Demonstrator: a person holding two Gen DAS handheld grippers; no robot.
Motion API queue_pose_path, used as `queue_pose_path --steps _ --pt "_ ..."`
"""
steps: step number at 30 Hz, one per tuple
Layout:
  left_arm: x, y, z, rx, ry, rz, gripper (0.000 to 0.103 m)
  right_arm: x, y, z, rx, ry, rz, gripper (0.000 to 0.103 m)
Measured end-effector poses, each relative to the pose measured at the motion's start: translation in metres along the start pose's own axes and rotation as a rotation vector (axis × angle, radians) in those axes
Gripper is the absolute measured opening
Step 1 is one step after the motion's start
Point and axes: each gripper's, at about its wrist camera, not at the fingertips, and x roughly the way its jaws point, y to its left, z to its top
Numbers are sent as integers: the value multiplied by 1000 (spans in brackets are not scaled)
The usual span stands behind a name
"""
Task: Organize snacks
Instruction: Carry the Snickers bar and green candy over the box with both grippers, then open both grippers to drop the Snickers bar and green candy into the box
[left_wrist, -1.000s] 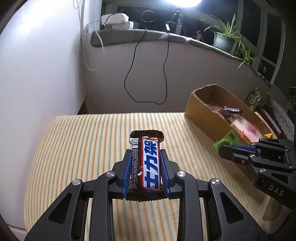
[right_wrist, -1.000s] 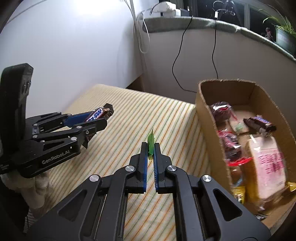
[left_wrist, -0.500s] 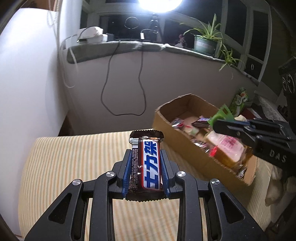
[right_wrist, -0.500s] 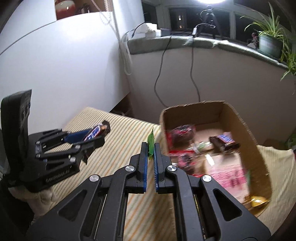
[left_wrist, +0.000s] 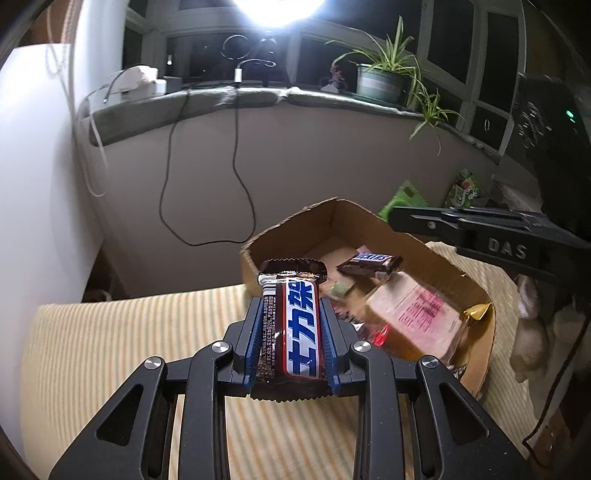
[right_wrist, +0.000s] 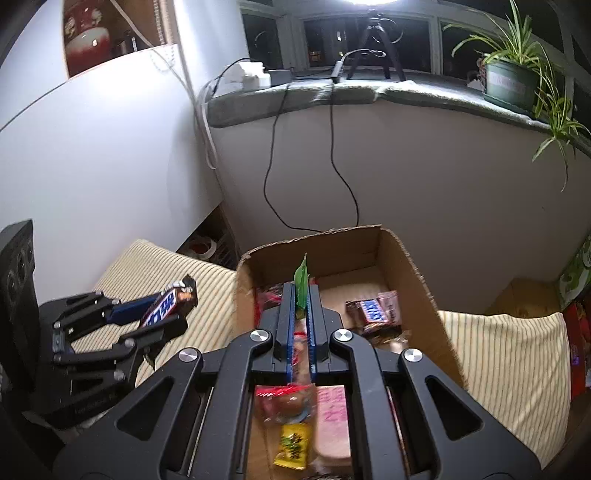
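Note:
A brown, red and blue chocolate bar (left_wrist: 291, 325) lies lengthwise in my left gripper (left_wrist: 291, 314), which is shut on it just left of the cardboard box (left_wrist: 255, 266). The same bar (right_wrist: 168, 304) and left gripper (right_wrist: 147, 314) show at the left of the right wrist view. My right gripper (right_wrist: 301, 295) is shut on a thin green packet (right_wrist: 301, 282) and hangs over the open box (right_wrist: 413, 266). In the left wrist view that green packet (left_wrist: 404, 197) sticks out of the right gripper (left_wrist: 397, 218) above the box's far right wall. Several snacks lie inside the box.
The box stands on a yellow striped cloth (left_wrist: 129, 332). Behind it are a grey wall with a black cable (left_wrist: 236, 177), a sill with a potted plant (left_wrist: 376, 81) and a bright lamp. More green snack bags (left_wrist: 463, 188) lie beyond the box.
Both grippers have travelled toward the box, each keeping its snack. The right one now hangs over the box opening, and the left one has come up to the box's left wall.

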Motion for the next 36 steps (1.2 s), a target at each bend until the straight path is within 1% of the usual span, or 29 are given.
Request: queue_pose_path --steps 7,19,27,36 --pt "21 -13 12 8 14 -14 27 18 -24 10 24 27 7 5" --pt "46 -30 33 28 15 -20 27 41 -40 15 19 63 9 5" --pt "55 -32 37 32 26 -14 27 48 -51 15 37 76 9 5" --pt "59 -34 36 36 38 -12 27 51 -55 12 50 88 4 6"
